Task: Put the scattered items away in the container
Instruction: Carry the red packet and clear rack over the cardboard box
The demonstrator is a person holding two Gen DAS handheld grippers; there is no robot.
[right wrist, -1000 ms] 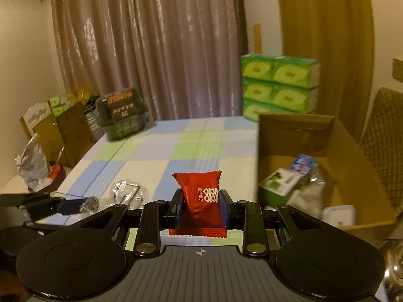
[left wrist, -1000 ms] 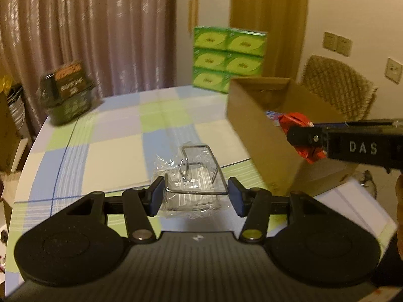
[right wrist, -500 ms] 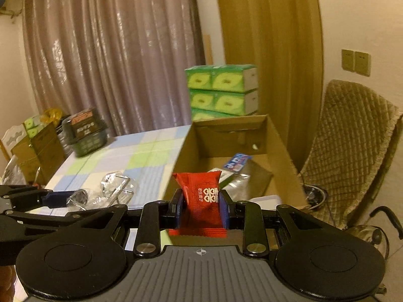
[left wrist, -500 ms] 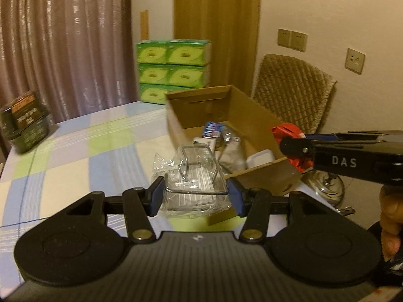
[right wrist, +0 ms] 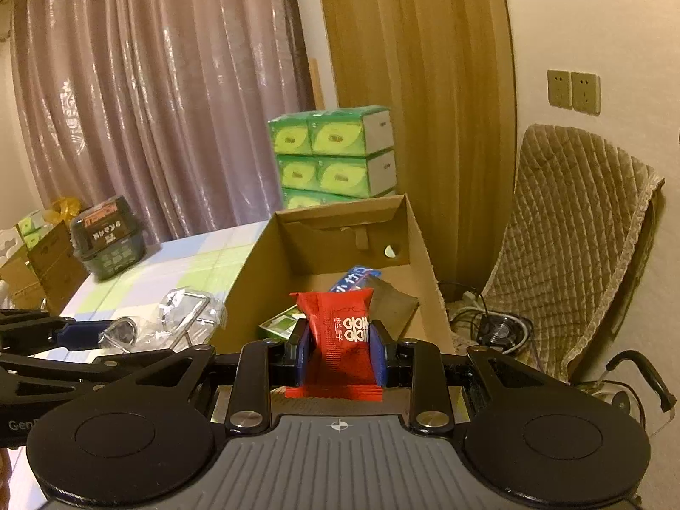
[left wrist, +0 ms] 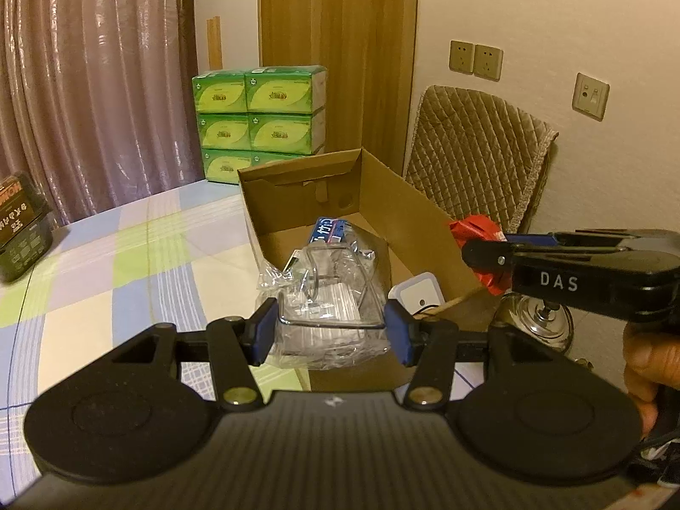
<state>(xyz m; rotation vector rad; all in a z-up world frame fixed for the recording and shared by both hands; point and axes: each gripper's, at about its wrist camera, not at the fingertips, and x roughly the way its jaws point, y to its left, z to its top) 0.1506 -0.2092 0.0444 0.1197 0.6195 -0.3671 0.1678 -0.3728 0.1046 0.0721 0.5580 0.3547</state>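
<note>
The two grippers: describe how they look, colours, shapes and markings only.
Both the left gripper and right gripper are matte black, with a ribbed grey centre plate and two round discs. Black linkages with brass-coloured rivets lead to fingers faced with blue pads. Seen side-on, the right one bears white "DAS" lettering. A bare hand grips it; no sleeve shows.

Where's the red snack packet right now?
The red snack packet is clamped in the right tool, held over the near edge of the cardboard box.
</note>
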